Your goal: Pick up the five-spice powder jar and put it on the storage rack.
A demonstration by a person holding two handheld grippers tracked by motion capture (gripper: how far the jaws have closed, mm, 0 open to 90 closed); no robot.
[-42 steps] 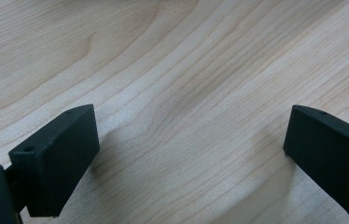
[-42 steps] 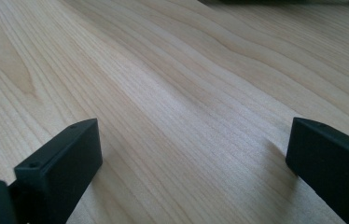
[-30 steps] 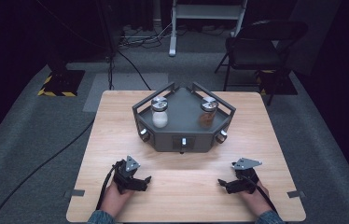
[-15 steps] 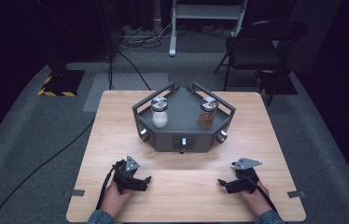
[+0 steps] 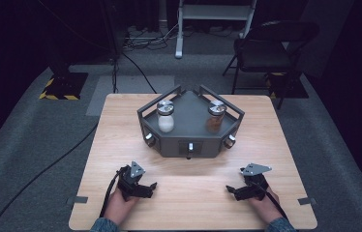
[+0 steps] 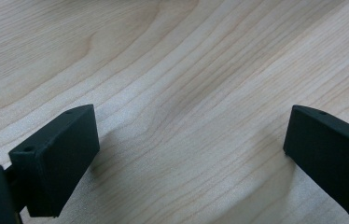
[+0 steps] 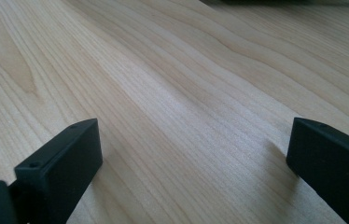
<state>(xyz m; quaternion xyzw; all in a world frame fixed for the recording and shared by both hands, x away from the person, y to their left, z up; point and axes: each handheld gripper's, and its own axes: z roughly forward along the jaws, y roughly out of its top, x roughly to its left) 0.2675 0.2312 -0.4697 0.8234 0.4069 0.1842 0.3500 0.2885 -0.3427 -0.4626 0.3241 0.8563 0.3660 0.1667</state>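
Note:
A dark grey angular tray (image 5: 188,130) stands at the back middle of the wooden table (image 5: 188,188). Two metal-lidded jars stand in it: one with white contents (image 5: 165,116) on the left, one with brown contents (image 5: 216,116) on the right. My left gripper (image 5: 151,188) rests on the table near the front left, open, with bare wood between its jaws (image 6: 189,140). My right gripper (image 5: 230,190) rests near the front right, also open over bare wood (image 7: 193,149). Both grippers lie well short of the tray.
Small knobs stick out of the tray's front faces (image 5: 189,148). A folding chair (image 5: 266,48) and a white stand (image 5: 215,14) sit on the carpet beyond the table. A black cable (image 5: 48,164) runs across the floor at the left. Tape tabs mark the front edge (image 5: 76,200).

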